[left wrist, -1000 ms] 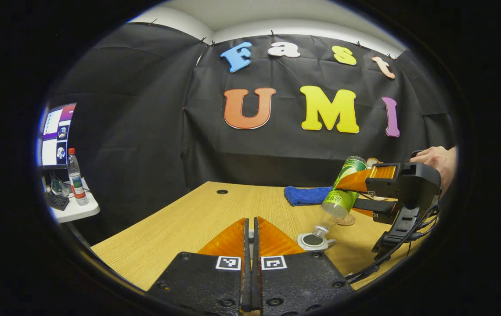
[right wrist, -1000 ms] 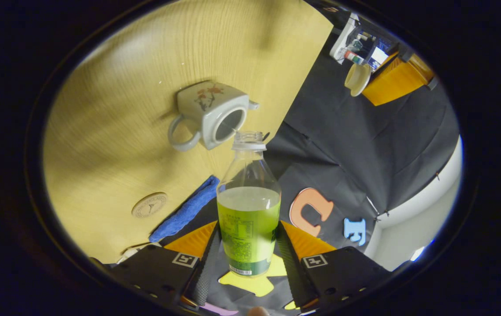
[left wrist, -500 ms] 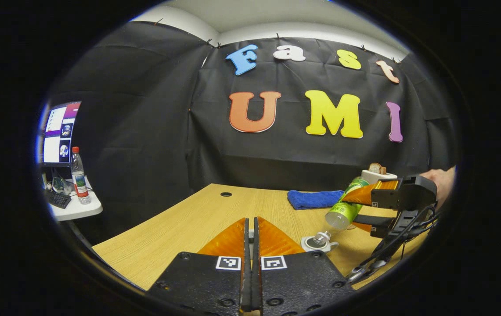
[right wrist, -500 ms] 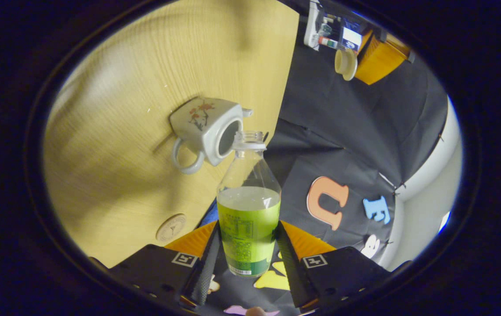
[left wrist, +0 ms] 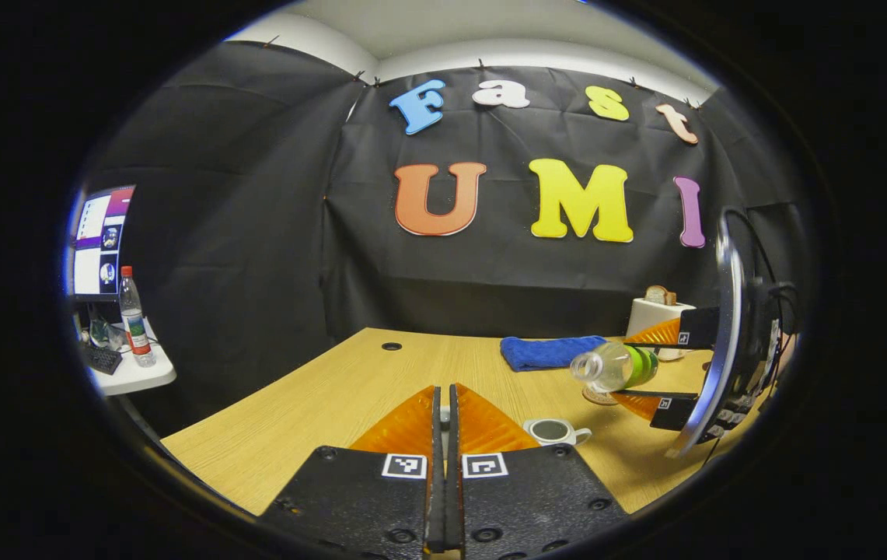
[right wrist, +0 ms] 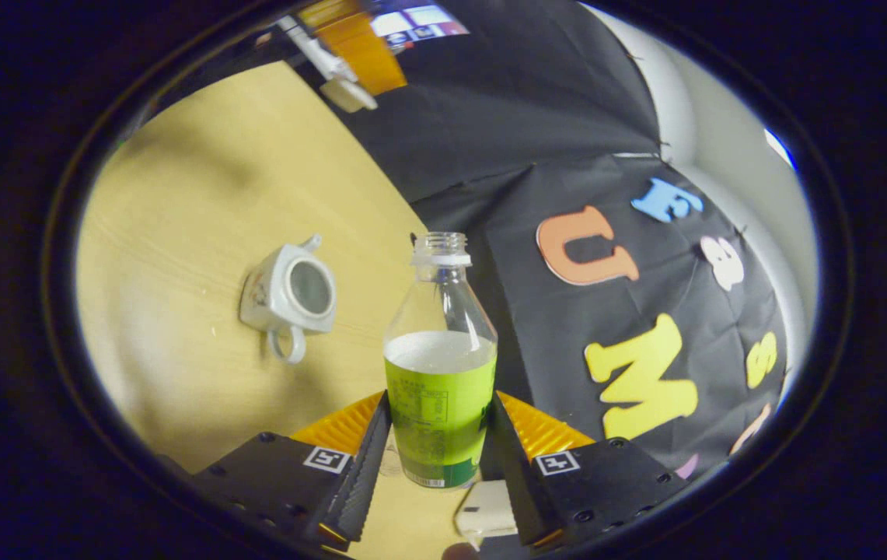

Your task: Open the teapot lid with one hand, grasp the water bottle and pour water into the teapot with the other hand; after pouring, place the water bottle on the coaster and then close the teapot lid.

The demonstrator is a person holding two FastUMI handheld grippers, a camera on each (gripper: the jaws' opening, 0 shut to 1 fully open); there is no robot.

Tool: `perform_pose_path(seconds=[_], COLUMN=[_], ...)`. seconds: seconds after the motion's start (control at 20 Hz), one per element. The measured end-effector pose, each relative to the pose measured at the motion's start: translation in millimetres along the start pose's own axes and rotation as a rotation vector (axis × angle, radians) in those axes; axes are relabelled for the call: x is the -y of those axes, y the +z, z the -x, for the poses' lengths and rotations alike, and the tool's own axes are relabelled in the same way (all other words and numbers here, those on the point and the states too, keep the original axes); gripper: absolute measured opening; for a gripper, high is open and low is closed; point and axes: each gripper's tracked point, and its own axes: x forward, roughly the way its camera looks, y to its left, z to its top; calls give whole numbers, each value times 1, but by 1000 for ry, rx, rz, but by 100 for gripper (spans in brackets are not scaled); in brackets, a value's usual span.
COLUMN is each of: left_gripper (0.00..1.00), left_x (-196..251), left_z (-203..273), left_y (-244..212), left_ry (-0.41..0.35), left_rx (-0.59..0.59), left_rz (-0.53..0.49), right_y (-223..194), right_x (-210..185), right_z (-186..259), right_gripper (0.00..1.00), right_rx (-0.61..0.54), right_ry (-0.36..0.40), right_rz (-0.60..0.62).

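The white teapot (left wrist: 556, 430) (right wrist: 288, 292) stands on the wooden table (left wrist: 350, 389) with its mouth uncovered. My left gripper (left wrist: 444, 397) is shut, raised above the table to the left of the teapot. In the right gripper view it shows far off (right wrist: 357, 47) with the white teapot lid (right wrist: 348, 95) pinched at its tip. My right gripper (right wrist: 439, 412) is shut on the green-labelled water bottle (right wrist: 441, 373) (left wrist: 614, 367). The bottle is uncapped and lies about level in the air, up and to the right of the teapot. The round coaster (left wrist: 597, 397) lies beneath the bottle, partly hidden.
A blue cloth (left wrist: 548, 351) lies at the back of the table, with a white box (left wrist: 653, 315) to its right. Off the table's left edge, a small side table (left wrist: 128, 373) carries a bottle (left wrist: 132, 315) and a monitor (left wrist: 101, 241).
The bottle was tipped mouth-down over the teapot. It has swung up to about level and drawn away to the right. My left gripper has hardly moved.
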Motion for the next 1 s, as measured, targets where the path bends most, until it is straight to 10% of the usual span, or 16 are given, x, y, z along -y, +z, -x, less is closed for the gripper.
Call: perform_pose_path(seconds=[0.45, 1.0], left_gripper=[2, 3], left_x=[19, 17], left_z=[3, 2], left_y=[9, 8], left_ry=[-51, -41], left_rx=[26, 23], left_rz=[2, -12], right_y=[-36, -98], right_x=[78, 39], right_z=[-29, -88], right_gripper=[71, 71], right_rx=[83, -12], right_ry=[-53, -68], right_rz=[-954, -1100])
